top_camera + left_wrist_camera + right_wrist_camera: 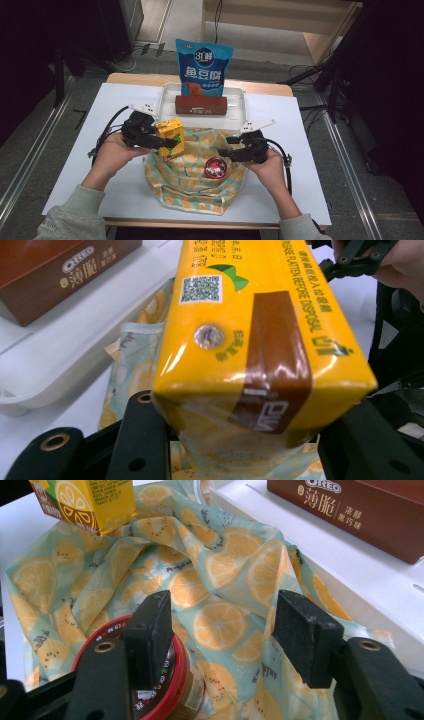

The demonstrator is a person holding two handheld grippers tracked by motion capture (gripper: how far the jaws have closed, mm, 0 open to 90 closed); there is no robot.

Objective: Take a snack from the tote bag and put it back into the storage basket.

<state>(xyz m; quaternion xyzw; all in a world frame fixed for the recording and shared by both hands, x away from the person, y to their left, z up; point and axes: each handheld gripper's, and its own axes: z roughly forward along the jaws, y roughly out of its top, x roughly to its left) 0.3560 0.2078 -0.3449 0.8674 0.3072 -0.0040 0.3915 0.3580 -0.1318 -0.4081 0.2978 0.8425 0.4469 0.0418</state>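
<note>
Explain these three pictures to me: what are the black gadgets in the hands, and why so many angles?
A person sits at a white table with hand-held tongs in each hand. One camera looks down from above; the other two ride on the tongs and look along their black jaws. The left tongs are clamped on a yellow juice carton, held above a lemon-print cloth. The right tongs are open, next to a red-lidded jar on the cloth. Behind, a white tray holds a brown biscuit box and a blue snack bag.
</note>
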